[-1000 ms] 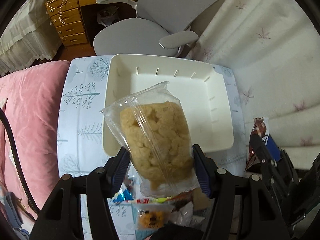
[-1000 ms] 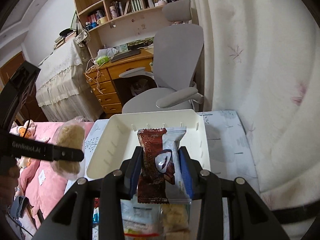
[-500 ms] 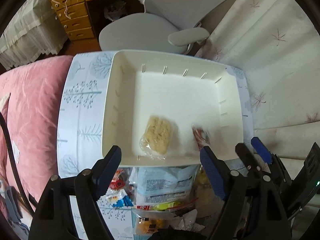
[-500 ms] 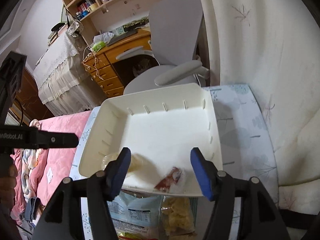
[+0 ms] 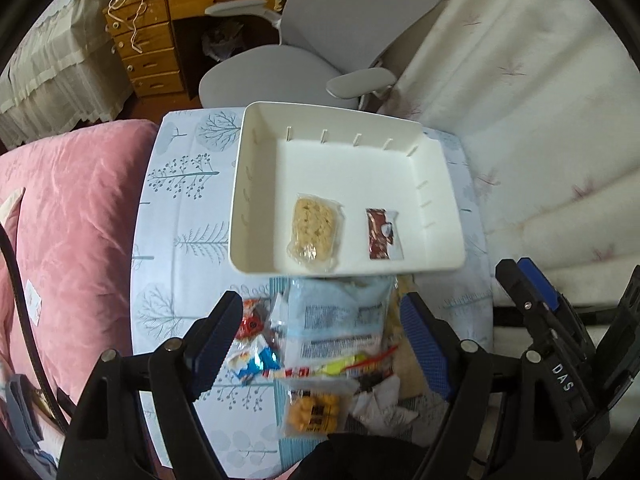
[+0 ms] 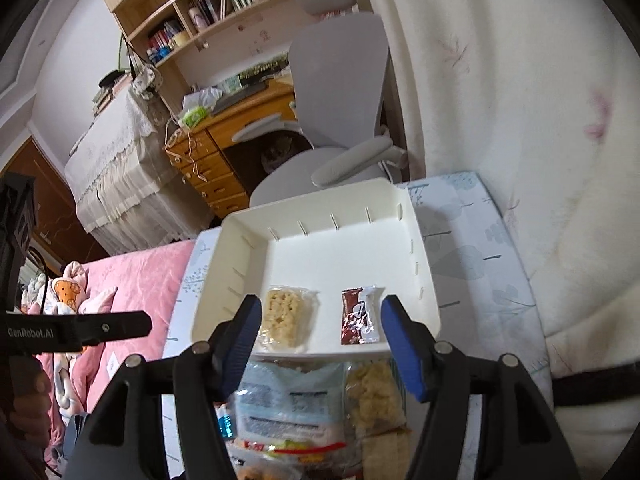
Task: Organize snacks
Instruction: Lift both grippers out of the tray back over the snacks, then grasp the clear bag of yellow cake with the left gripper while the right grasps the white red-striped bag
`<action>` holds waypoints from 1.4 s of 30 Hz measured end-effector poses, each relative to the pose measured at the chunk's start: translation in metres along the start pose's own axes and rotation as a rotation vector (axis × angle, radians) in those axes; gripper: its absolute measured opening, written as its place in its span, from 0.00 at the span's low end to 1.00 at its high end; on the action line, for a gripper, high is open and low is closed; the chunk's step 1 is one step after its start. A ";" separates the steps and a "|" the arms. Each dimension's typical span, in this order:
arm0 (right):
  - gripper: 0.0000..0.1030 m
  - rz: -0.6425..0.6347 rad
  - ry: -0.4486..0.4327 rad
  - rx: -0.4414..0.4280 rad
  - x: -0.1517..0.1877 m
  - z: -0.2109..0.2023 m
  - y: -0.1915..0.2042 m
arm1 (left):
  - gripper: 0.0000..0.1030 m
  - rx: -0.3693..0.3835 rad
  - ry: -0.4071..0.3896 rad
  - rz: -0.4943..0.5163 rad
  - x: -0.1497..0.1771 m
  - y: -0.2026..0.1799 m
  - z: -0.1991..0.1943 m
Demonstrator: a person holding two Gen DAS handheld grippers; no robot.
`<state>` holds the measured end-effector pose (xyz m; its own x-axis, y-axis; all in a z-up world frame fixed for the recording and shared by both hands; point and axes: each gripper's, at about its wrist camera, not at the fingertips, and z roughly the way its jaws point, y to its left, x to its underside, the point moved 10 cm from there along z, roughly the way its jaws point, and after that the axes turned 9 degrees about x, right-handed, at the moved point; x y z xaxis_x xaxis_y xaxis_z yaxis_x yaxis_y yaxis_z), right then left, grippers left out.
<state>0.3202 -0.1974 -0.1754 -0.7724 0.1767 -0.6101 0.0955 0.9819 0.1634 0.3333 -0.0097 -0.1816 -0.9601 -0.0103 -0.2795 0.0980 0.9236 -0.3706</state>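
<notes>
A white tray [image 5: 256,184] [image 6: 400,216] sits on the tree-print table. Inside it, near the front wall, lie a clear bag of puffed rice cake [image 5: 314,232] [image 6: 285,316] and a brown-and-white chocolate packet [image 5: 382,234] [image 6: 358,316]. A pile of snack packets [image 5: 340,320] [image 6: 292,404] lies in front of the tray. My left gripper [image 5: 320,332] hangs open over that pile, holding nothing. My right gripper [image 6: 320,328] is open too, empty, above the tray's front wall; its blue fingers [image 5: 536,288] show at the right of the left wrist view.
A grey office chair [image 5: 316,52] stands behind the table, with a wooden desk [image 5: 160,40] beyond it. A pink quilt [image 5: 60,220] lies to the left, white curtain fabric [image 5: 540,120] to the right. The left tool's black arm [image 6: 76,330] crosses the right wrist view's left.
Both grippers opened and let go: the rice cake bag and the chocolate packet dropped into the tray. Both grippers then drew back toward the snack pile.
</notes>
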 end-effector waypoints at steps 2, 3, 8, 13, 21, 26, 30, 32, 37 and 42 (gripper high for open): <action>0.61 0.000 -0.018 0.002 0.004 -0.016 0.005 | 0.77 0.015 -0.010 0.012 0.013 0.000 -0.011; 0.61 0.000 -0.029 0.009 0.009 -0.026 0.007 | 0.77 0.022 -0.016 0.018 0.019 0.000 -0.016; 0.62 0.009 -0.052 0.034 0.039 -0.060 0.018 | 0.77 0.061 -0.039 0.036 0.061 0.008 -0.039; 0.62 0.014 -0.054 0.053 0.083 -0.091 0.032 | 0.77 0.102 -0.071 0.034 0.110 0.023 -0.055; 0.62 -0.006 -0.042 0.097 0.149 -0.124 0.046 | 0.77 0.135 -0.050 0.020 0.181 0.048 -0.053; 0.62 -0.045 -0.029 0.151 0.182 -0.132 0.046 | 0.77 0.156 -0.033 0.016 0.212 0.054 -0.045; 0.62 -0.116 -0.008 0.172 0.205 -0.132 0.050 | 0.77 0.158 -0.017 0.000 0.231 0.059 -0.036; 0.62 -0.152 0.004 0.177 0.215 -0.130 0.053 | 0.77 0.160 0.002 -0.032 0.240 0.064 -0.029; 0.62 -0.276 0.021 0.205 0.236 -0.124 0.058 | 0.77 0.170 0.051 -0.090 0.256 0.069 -0.008; 0.62 -0.361 0.074 0.214 0.255 -0.107 0.052 | 0.77 0.136 0.084 -0.112 0.261 0.068 0.013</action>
<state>0.0612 -0.1082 -0.2393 -0.8225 -0.1787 -0.5399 -0.0673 0.9733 -0.2195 0.0932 0.0449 -0.2911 -0.9849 -0.0728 -0.1574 0.0185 0.8583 -0.5128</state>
